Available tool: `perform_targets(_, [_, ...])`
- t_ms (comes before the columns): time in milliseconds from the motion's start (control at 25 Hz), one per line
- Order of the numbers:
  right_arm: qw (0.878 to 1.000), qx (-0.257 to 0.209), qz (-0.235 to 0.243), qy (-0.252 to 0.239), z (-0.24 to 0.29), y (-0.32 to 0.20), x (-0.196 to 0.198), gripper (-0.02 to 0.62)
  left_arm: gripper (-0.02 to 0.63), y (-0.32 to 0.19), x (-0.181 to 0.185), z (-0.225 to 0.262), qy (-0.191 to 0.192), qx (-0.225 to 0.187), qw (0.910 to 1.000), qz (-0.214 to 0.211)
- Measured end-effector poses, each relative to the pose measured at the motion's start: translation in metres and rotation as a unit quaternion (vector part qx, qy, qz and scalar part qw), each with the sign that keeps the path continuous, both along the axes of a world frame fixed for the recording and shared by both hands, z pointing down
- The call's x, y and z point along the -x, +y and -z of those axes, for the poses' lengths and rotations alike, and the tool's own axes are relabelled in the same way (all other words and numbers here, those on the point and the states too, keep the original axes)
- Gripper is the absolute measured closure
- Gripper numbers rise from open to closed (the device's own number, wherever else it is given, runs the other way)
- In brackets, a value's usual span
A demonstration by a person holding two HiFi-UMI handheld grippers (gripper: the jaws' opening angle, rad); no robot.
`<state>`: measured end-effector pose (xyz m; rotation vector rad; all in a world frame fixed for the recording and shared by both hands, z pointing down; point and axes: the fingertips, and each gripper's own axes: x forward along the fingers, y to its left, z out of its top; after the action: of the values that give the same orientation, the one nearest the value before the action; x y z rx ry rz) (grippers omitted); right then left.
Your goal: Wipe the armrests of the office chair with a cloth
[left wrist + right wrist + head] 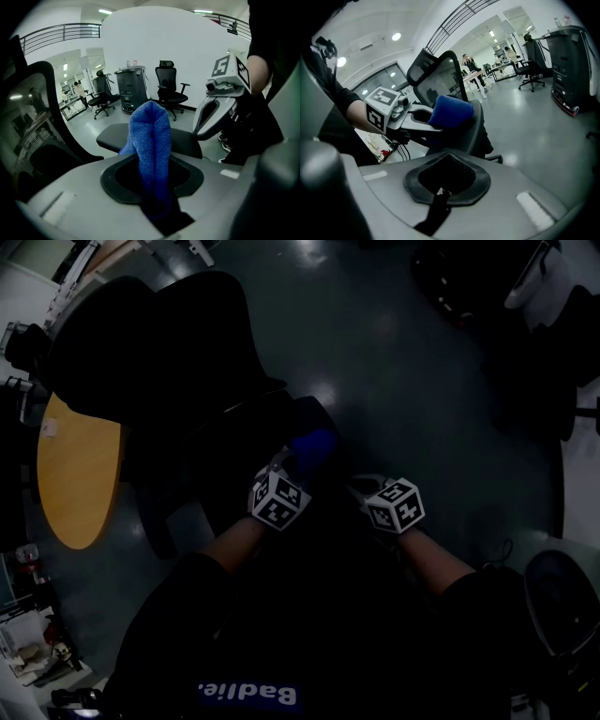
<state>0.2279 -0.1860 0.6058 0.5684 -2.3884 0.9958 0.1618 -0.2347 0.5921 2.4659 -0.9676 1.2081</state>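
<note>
Table: a round wooden table (77,474) stood at the far left, well apart from both grippers.
Chair back: the black backrest (159,352) of the office chair rose left of and beyond the left gripper, which limited leftward travel.
Left gripper: the left gripper (295,465) had its jaws clamped on the blue cloth (151,140), and a bunched fold stood out past the tips.
Cloth to armrest: the armrest pad (187,143) lay straight ahead of the cloth and just beyond it. Its long axis ran across the left gripper view from side to side. Whether the cloth touched it could not be told.
Nearer arm: the left gripper, by my reading, so the wipe would likely run along that axis.
Right gripper: the right gripper (367,488) hung just beside the left. Its jaws were together on nothing (440,192), and it pointed at the cloth (451,111).
Open room: bare grey floor (412,399) lay ahead and to the right. Another dark chair (539,343) was well apart at the upper right.
</note>
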Motion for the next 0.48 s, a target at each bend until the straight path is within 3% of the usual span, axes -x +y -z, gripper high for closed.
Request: perform_targets(480, [1.0, 0.01, -0.013, -0.006, 0.001, 0.001, 0.003, 0.592, 0.471, 0.058, -0.024, -0.001, 0.031, 0.037, 0.9973, -0.055])
